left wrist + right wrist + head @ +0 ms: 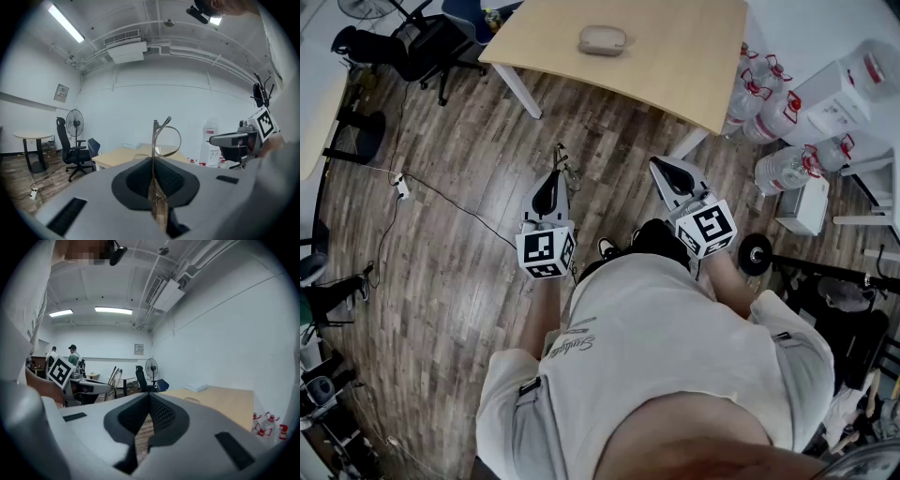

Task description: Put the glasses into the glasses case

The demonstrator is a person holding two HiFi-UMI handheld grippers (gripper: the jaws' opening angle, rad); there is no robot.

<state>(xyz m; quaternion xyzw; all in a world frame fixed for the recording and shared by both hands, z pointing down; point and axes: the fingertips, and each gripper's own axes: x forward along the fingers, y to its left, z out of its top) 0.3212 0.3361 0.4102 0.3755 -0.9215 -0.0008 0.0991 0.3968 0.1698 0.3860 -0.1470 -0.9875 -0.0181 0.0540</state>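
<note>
Glasses point(167, 138) show plainly only in the left gripper view: a thin wire frame rising just past the fingertips, one lens ring curving off to the right. In the head view they are a faint wire shape point(562, 160) at the tip of the left gripper point(553, 178), too small to read. The head view alone gives the layout. The glasses case point(602, 40) lies closed on the wooden table point(684, 66), well ahead of both sets of fingers, and water bottles point(780, 171) lie on the floor off to the right of the right gripper point(667, 172). The right gripper view adds two people point(72, 355) standing far across the room.

Left gripper point(153, 161): its fingers are pressed together on the frame, which runs up through the seam between the pads and out beyond the tips. Right gripper point(149, 400): its fingers meet at the tips with nothing between them, and only plank floor shows through the slit lower down. Both grippers are held in the air above the floor, short of the table's near edge.
</note>
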